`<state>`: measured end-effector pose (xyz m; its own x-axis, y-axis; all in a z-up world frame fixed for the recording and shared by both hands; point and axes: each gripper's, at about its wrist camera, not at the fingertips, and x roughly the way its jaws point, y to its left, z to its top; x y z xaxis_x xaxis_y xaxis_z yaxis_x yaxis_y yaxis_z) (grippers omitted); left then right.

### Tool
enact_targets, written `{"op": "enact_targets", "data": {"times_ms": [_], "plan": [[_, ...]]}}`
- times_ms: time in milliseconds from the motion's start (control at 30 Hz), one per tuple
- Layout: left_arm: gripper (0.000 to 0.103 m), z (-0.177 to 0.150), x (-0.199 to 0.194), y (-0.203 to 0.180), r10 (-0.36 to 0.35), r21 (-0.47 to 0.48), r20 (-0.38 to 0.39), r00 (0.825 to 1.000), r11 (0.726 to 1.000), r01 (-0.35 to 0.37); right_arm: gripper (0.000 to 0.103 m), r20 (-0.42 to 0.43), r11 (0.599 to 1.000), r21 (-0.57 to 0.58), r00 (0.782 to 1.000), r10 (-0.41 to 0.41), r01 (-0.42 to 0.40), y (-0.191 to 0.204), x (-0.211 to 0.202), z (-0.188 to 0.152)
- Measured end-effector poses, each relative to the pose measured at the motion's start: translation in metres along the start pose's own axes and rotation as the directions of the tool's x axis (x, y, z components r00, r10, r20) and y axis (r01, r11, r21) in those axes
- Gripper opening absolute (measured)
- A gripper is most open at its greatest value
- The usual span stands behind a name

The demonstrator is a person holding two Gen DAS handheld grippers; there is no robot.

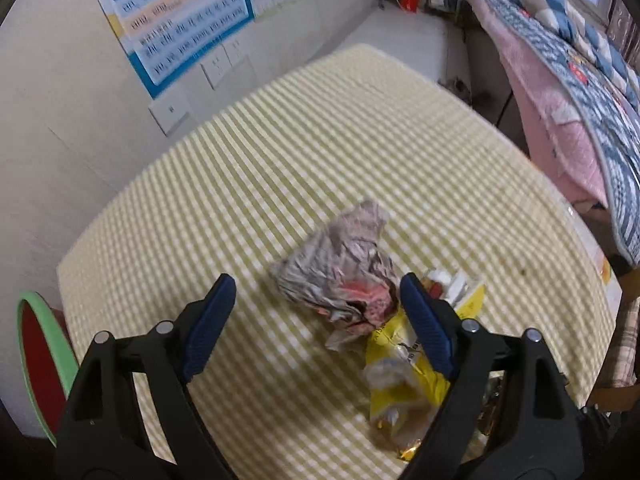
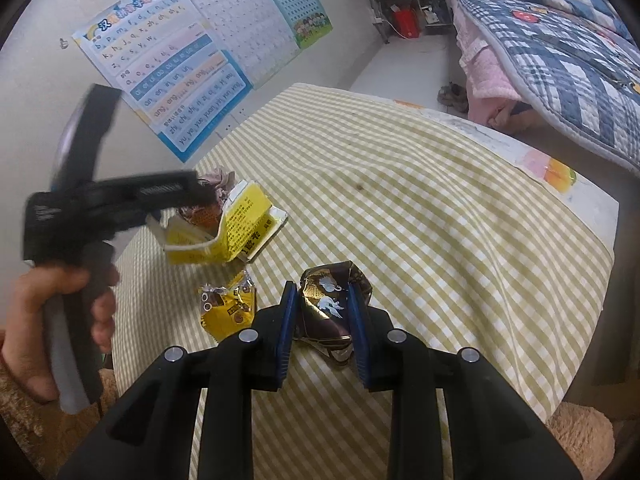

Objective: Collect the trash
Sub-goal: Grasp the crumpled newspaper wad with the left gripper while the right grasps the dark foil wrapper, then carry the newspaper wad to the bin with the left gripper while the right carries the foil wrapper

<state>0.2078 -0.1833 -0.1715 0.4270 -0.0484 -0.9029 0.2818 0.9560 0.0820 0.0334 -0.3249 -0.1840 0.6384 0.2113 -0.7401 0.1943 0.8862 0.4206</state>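
In the left wrist view my left gripper (image 1: 316, 285) is open, pointing steeply down at the checked tablecloth (image 1: 280, 152). A crumpled grey paper ball with pink patches (image 1: 340, 268) lies between its blue fingers, close to the right one, and the pads do not press on it. A crumpled yellow wrapper (image 1: 404, 364) lies just below the ball. In the right wrist view my right gripper (image 2: 322, 293) is shut on a crushed dark box with gold edges and a white crane print (image 2: 326, 304). To the left of it lie a small yellow snack wrapper (image 2: 228, 306) and a torn yellow carton (image 2: 232, 228).
A green-rimmed red bin (image 1: 40, 360) stands off the table's left side. A hand (image 2: 60, 312) holds the left tool at the table's left edge. Posters hang on the wall (image 2: 172, 92) behind the table. A bed with a plaid quilt (image 2: 560, 60) stands to the right.
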Motion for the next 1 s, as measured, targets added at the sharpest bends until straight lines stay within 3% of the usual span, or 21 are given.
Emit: {"op": "enact_targets", "data": {"times_ms": [33,100,167,200,600,1000], "plan": [[0.071,-0.001,0.005,-0.001,-0.004,0.001,-0.015,1.000,1.000,0.004,0.026,0.001,1.000,-0.003,1.000,0.001,-0.001,0.000,0.000,-0.001],[0.051,-0.003,0.013,-0.001,-0.036,-0.005,-0.051,0.998,0.999,0.036,0.025,-0.002,1.000,-0.009,1.000,0.002,-0.002,0.001,0.000,0.000],[0.046,-0.005,0.013,0.003,-0.054,-0.024,-0.051,0.997,0.998,0.053,0.025,-0.006,1.000,-0.006,1.000,0.005,-0.005,0.002,0.000,0.000],[0.036,-0.005,0.011,0.005,-0.054,-0.027,-0.046,0.997,0.998,0.053,0.025,-0.007,1.000,-0.005,1.000,0.007,-0.007,0.001,0.000,0.000],[0.033,-0.041,-0.045,0.051,0.033,-0.053,0.087,0.996,0.998,-0.029,0.025,0.018,1.000,-0.030,1.000,0.001,-0.001,0.012,-0.008,0.002],[0.034,-0.085,-0.103,0.075,0.025,-0.037,0.179,0.984,0.999,-0.019,0.025,0.073,0.997,0.038,0.995,-0.070,0.067,0.034,-0.031,0.005]]}}
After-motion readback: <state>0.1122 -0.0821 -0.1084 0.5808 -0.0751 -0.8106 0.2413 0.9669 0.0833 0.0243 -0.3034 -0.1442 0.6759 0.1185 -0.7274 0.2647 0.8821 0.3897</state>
